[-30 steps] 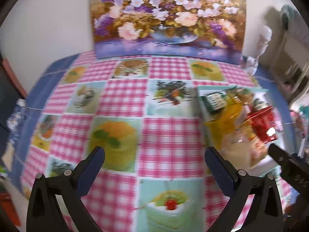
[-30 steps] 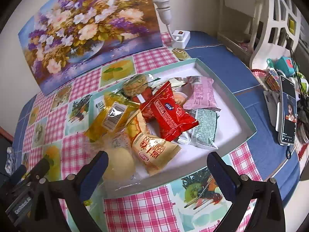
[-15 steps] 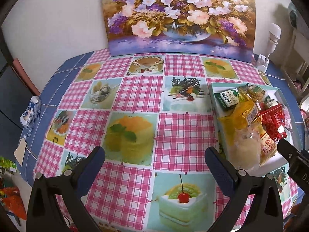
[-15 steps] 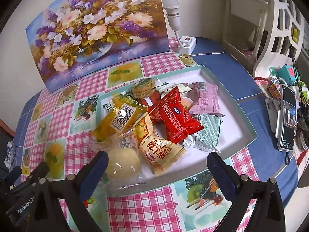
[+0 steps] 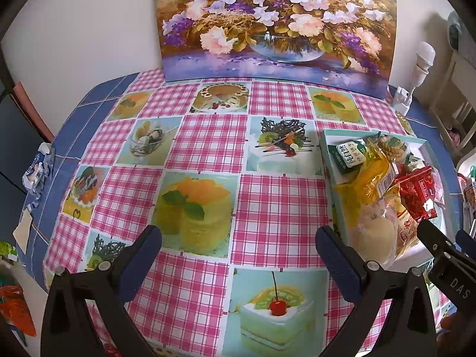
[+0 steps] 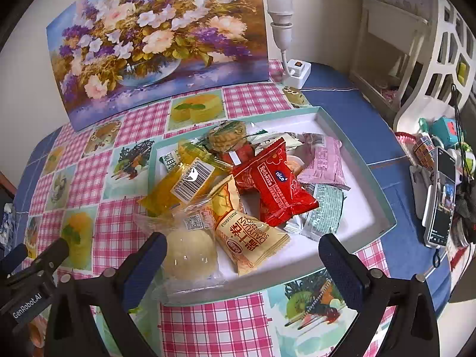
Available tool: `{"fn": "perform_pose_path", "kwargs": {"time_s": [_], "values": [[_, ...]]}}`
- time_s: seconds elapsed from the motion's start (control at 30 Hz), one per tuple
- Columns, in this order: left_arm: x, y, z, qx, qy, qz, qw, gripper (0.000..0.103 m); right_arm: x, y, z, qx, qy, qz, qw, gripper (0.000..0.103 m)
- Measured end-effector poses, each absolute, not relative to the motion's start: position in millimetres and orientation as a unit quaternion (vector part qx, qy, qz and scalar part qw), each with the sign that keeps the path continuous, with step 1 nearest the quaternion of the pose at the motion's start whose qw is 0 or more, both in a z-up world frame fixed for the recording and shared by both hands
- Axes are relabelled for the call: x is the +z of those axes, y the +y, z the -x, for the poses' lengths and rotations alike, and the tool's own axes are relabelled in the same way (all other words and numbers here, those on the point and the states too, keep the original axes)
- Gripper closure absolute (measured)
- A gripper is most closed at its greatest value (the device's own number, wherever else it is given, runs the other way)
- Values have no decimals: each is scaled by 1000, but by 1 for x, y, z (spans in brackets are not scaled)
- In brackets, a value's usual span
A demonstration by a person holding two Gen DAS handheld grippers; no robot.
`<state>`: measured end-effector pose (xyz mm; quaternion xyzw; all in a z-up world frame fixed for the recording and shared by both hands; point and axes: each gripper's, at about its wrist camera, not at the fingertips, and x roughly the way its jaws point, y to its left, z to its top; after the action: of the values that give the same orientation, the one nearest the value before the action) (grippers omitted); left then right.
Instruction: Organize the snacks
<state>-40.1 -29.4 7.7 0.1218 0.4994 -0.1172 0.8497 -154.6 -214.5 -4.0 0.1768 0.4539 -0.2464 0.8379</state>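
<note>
Right wrist view: right tongs (image 6: 242,263) spread, empty, backing off w/ more counter (image 6: 208,324) showing than 1 s ago. Snacks (image 6: 238,190) sitting heaped in tray (image 6: 383,208) at 12. Left tongs (image 5: 238,255) spread over bare cloth; sorted or not, can't tell.

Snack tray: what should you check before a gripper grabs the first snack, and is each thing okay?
1. Right gripper open and empty: ok.
2. Left gripper open and empty: ok, it hovers over bare tablecloth.
3. Snacks all inside the tray: not ok, the clear-wrapped bun hangs over the near rim.
4. Easy first pick: ok, the red packet lies on top of the pile.
5. Free spot to sort snacks onto: ok, the tablecloth left of the tray is bare.
6. What lies under the pile: cannot tell.
</note>
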Motion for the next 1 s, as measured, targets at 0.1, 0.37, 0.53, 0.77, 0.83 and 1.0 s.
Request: {"fn": "perform_pose_path", "kwargs": {"time_s": [0.1, 0.37, 0.53, 0.77, 0.83, 1.0], "values": [[7, -30, 39, -120, 501, -122, 848, 0, -4, -213, 153, -245, 455, -173, 838, 0], [6, -29, 37, -123, 505, -117, 846, 0, -4, -212, 152, -247, 456, -171, 838, 0], [5, -29, 37, -125, 507, -114, 845, 0, -4, -213, 152, -248, 457, -173, 836, 0], [3, -29, 36, -124, 510, -114, 844, 0, -5, -214, 151, -247, 457, -173, 837, 0], [3, -29, 36, -122, 510, -115, 844, 0, -5, -214, 151, -247, 458, -174, 836, 0], [3, -29, 36, -118, 511, -115, 844, 0, -5, -213, 151, -248, 458, -174, 836, 0]]}}
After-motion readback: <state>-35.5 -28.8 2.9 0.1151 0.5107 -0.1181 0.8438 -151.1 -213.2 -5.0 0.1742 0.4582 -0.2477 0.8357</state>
